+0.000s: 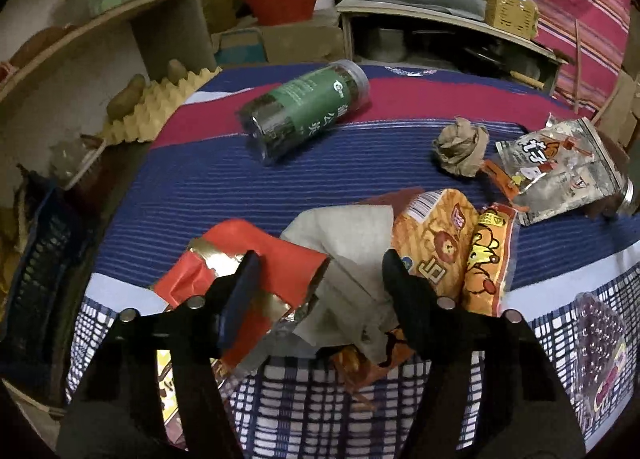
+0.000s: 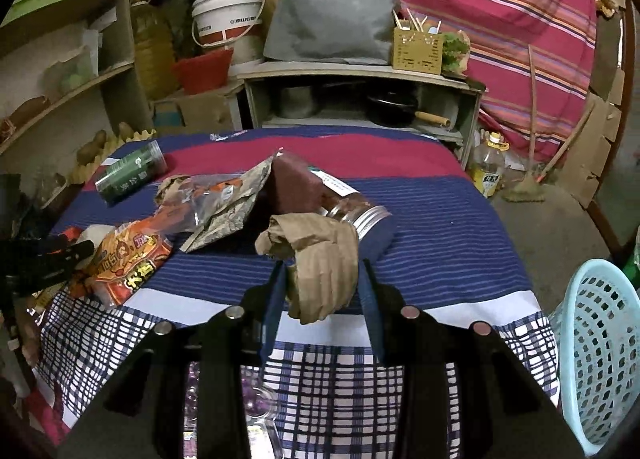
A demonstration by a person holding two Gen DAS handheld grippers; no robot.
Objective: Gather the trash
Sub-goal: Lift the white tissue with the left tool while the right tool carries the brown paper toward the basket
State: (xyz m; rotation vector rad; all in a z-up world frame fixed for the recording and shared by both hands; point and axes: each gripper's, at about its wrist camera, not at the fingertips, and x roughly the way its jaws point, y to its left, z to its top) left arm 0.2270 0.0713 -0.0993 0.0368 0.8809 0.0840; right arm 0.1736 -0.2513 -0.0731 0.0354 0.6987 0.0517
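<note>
My left gripper (image 1: 320, 263) hangs low over a pile of trash at the near edge of the striped tablecloth (image 1: 200, 187). Its jaws stand apart, with a red and gold foil wrapper (image 1: 288, 259) and a crumpled beige paper (image 1: 348, 235) between them. The left finger lies over the foil. Orange snack bags (image 1: 440, 243) lie just right of the right finger. My right gripper (image 2: 322, 265) is shut on a crumpled brown paper wad (image 2: 320, 279), held above the cloth. The left gripper (image 2: 60, 255) shows at the left edge of the right wrist view.
A green-labelled canister (image 1: 304, 107) lies on its side at the back. A second brown paper ball (image 1: 460, 151), a silver snack bag (image 1: 560, 167) and a metal-lidded jar (image 2: 320, 195) lie mid-table. A light blue basket (image 2: 600, 351) stands on the floor at the right. Shelves crowd the left.
</note>
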